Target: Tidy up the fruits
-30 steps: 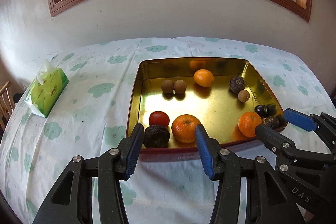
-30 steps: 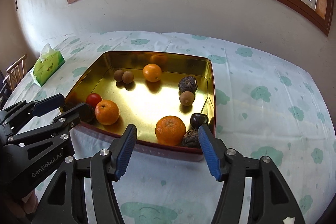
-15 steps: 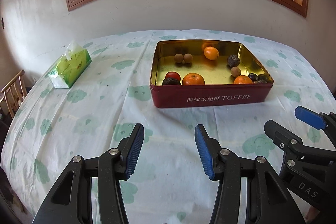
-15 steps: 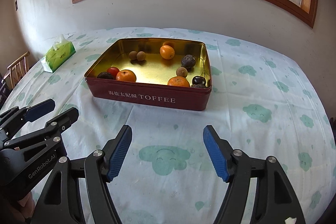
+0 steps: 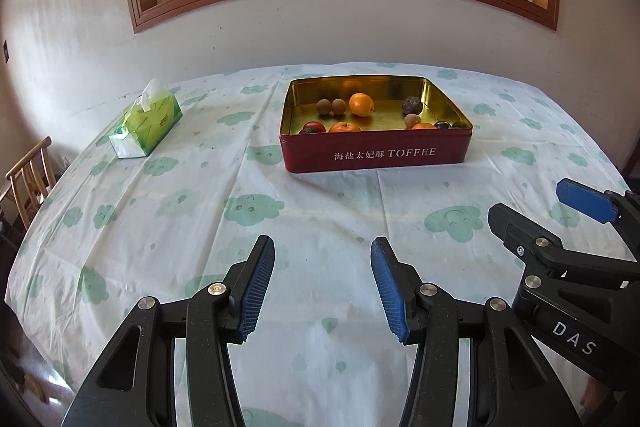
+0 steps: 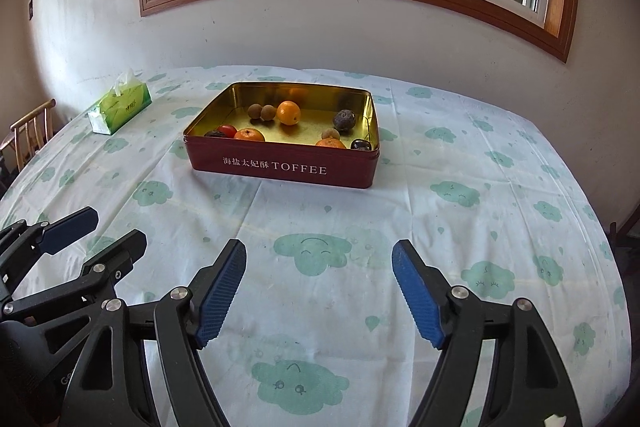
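Red-walled and gold inside, the toffee tin (image 5: pixel 376 154) sits toward the far middle of the table (image 5: pixel 160 227), its long side running left to right and its lettered wall facing the near edge. All the fruits lie inside it: two oranges (image 6: pixel 249 135) against the near wall, a third orange (image 6: pixel 289 112) and two brown round fruits (image 6: pixel 261 111) toward the back, a tomato (image 6: pixel 227 130) in the near-left corner, dark wrinkled fruits (image 6: pixel 344 120) on the right. A tissue pack (image 5: pixel 146 123) rests near the table's far-left corner, well apart from the tin. Both the left tongs (image 5: pixel 322 285) and the right tongs (image 6: pixel 318 293) hang released and empty over the near edge. Judging by this, sorting looks complete or paused; any next move would call for reaching forward over the tin's near wall.
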A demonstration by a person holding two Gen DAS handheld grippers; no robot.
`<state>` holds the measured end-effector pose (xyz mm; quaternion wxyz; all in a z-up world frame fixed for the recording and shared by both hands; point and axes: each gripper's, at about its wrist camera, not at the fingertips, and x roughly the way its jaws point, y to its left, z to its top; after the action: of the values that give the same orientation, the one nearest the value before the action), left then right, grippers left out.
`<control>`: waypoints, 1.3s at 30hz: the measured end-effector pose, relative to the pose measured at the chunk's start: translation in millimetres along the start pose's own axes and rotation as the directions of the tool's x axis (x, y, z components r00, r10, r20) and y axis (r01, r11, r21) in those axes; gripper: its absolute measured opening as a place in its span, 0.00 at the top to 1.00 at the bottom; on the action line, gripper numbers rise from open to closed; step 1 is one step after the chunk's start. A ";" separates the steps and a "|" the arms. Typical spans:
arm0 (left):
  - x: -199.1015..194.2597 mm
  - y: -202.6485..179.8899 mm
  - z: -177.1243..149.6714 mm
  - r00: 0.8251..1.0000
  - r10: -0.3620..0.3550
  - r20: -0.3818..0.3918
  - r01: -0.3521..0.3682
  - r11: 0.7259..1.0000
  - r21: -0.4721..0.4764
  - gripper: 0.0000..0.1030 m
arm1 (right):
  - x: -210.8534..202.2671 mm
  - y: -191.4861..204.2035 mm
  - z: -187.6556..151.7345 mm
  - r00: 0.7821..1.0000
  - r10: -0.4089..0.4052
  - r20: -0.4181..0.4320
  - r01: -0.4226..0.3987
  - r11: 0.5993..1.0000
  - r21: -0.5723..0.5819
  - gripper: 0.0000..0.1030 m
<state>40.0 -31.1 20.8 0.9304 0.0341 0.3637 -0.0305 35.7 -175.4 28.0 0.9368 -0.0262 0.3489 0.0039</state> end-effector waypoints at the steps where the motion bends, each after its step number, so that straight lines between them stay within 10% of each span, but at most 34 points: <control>1: 0.1 -0.1 -0.1 1.000 -0.002 -0.001 0.002 1.000 0.002 0.50 | -0.9 -0.1 0.3 1.000 -0.001 0.003 0.001 1.000 0.000 0.27; 39: 6.1 3.3 -8.5 1.000 0.013 -0.019 -0.014 0.999 -0.029 0.50 | 9.8 1.2 -11.0 1.000 0.004 -0.021 -0.004 1.000 0.009 0.27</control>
<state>39.0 -27.2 10.6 0.9275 0.0233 0.3726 -0.0187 36.0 -174.9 13.2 0.9332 -0.0215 0.3588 0.0040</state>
